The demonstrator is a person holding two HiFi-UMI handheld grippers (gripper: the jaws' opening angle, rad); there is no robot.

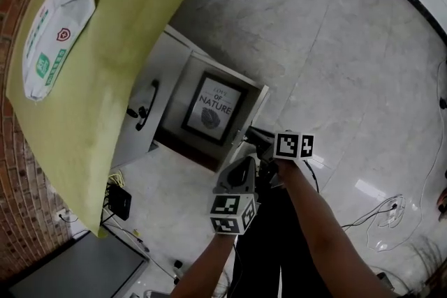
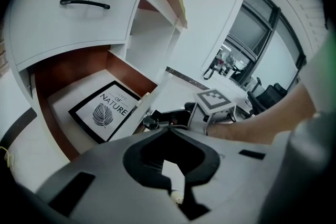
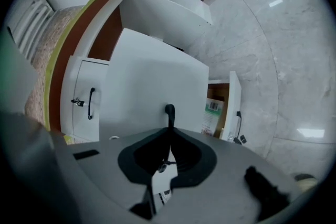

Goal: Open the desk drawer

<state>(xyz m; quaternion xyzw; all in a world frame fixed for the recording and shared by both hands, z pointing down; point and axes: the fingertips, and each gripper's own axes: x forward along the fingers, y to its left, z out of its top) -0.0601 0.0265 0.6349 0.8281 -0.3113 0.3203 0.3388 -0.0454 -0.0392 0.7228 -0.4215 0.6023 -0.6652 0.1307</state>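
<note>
The lower white desk drawer point(image 1: 257, 108) stands pulled out under the yellow-green desk top point(image 1: 140, 24). A framed "nature" print point(image 1: 213, 108) lies flat inside it point(image 2: 107, 110). My right gripper point(image 1: 250, 136) is at the drawer front point(image 3: 152, 86), shut on its black handle point(image 3: 169, 113), which sticks up between the jaws point(image 3: 165, 157). The left gripper view shows this gripper point(image 2: 157, 119) at the front's edge. My left gripper point(image 1: 237, 174) hangs in the air just short of the drawer, shut with nothing in it point(image 2: 169, 176).
The upper drawer point(image 1: 144, 108) is closed, with a black handle point(image 2: 84, 3) and a key. Packets point(image 1: 56, 31) lie on the desk top. A black box point(image 1: 119, 202), cables point(image 1: 384, 216) and a dark panel point(image 1: 77, 269) are on the marble floor. Another cabinet door point(image 3: 231, 107) stands ajar.
</note>
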